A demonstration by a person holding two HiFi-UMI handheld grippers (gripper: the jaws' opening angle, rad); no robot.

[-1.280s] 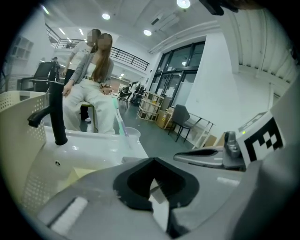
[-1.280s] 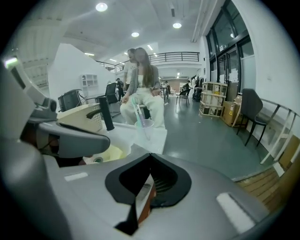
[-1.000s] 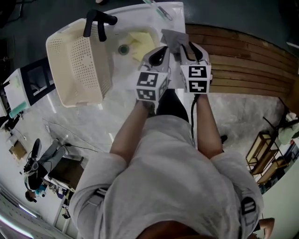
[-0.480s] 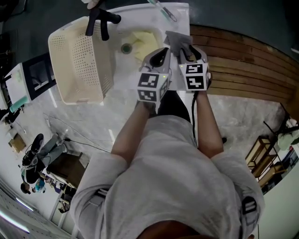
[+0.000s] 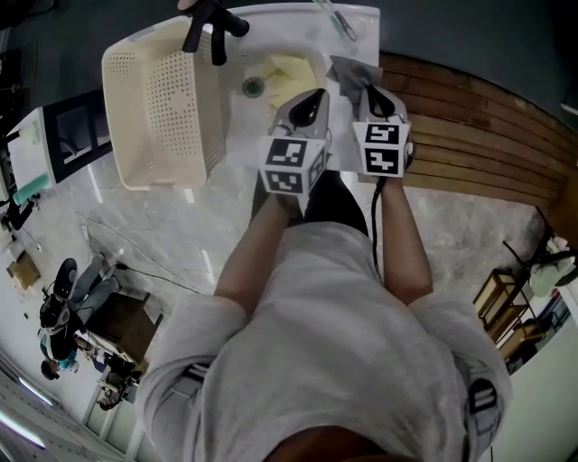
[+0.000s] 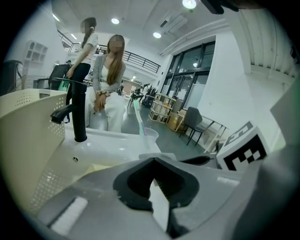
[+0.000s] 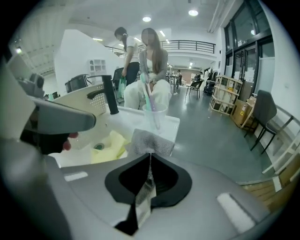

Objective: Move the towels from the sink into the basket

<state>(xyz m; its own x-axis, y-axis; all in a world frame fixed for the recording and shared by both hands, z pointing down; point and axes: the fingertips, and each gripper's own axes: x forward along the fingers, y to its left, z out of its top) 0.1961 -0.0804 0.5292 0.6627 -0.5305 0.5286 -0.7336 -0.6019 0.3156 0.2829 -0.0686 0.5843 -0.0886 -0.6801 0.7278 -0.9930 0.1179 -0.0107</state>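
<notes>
The grey towel [image 5: 349, 72] [image 7: 150, 140] lies over the right rim of the white sink [image 5: 289, 20] [image 7: 169, 124], and my right hand-held gripper [image 5: 364, 92] [image 7: 150, 163] has it. The jaws have just been closing, and they now pinch a fold of the grey cloth between them. The yellow towel [image 5: 289, 70] [image 7: 110, 147] is down in the basin, crumpled just beside the drain [image 5: 254, 87] [image 7: 98, 146], with nothing touching it.

My left hand-held gripper [image 5: 312, 97] [image 6: 152, 164] hangs just beside the right one, over the near edge of the basin. Its jaws are together at the tips and there is nothing between them.

The cream perforated basket [image 5: 158, 99] [image 6: 28, 117] stands against the sink's left side, open side up. I can't see any towel in it. A black faucet [image 5: 212, 23] [image 6: 77, 117] rises at the back of the sink, next to the basket. A clear cup [image 7: 154, 115] holding a toothbrush sits on the far rim, beyond the grey towel. Two people [image 7: 145, 70] stand behind the sink.
</notes>
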